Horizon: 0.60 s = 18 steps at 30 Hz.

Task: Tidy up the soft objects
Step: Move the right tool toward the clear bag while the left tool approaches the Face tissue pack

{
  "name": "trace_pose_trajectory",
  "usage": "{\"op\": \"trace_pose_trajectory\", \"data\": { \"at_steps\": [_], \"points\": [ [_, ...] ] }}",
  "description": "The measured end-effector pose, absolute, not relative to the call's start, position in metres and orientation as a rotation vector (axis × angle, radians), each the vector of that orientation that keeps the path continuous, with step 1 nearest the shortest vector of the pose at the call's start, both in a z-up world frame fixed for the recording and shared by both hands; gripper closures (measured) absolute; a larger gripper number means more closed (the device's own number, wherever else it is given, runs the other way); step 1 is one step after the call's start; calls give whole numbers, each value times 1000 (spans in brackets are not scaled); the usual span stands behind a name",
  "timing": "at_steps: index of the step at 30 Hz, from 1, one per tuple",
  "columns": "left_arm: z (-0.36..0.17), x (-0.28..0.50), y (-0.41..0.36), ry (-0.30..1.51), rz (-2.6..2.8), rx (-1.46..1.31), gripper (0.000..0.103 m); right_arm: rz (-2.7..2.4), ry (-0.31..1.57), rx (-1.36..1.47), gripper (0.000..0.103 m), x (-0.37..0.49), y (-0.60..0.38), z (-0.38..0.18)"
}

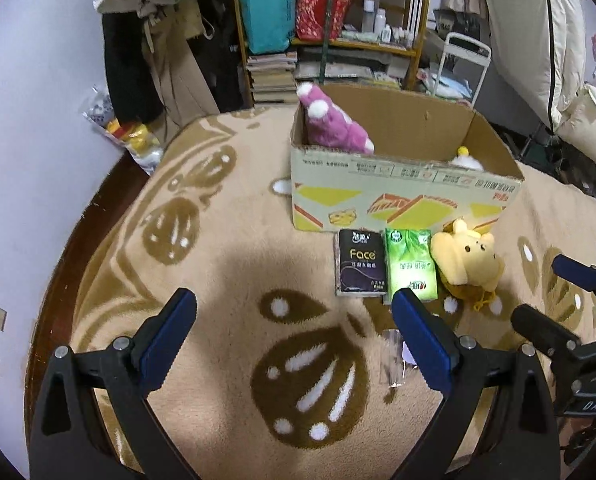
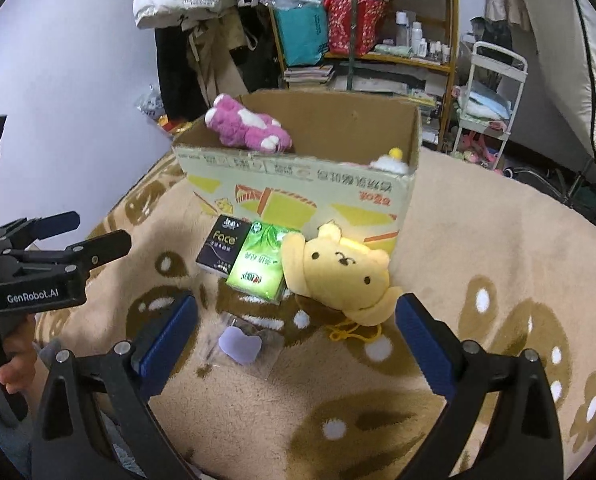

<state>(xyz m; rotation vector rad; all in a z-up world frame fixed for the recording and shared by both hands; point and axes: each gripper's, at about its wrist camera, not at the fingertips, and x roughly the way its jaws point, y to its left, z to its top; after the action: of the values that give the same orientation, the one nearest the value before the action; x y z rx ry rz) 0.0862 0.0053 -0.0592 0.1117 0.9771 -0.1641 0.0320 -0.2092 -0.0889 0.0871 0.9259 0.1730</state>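
An open cardboard box stands on the beige patterned blanket. A pink plush leans on its left rim, and a small white and yellow plush peeks out at its right. In front of the box lie a black "Face" tissue pack, a green tissue pack and a yellow bear plush. My left gripper is open and empty over the blanket. My right gripper is open and empty, just short of the bear.
A clear packet with a lilac heart-shaped piece lies on the blanket near the grippers. A cluttered shelf, hanging coats and a white trolley stand behind the blanket. The left gripper shows at the right view's left edge.
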Motion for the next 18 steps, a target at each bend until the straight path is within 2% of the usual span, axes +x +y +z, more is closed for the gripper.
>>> {"op": "trace_pose_trajectory", "data": {
  "at_steps": [11, 18],
  "points": [
    [-90, 112, -5, 1092, -186, 146, 6, 217, 1019, 46, 1, 49, -190, -121],
    [-108, 128, -7, 1157, -213, 133, 6, 256, 1053, 19, 5, 56, -172, -139]
  ]
}}
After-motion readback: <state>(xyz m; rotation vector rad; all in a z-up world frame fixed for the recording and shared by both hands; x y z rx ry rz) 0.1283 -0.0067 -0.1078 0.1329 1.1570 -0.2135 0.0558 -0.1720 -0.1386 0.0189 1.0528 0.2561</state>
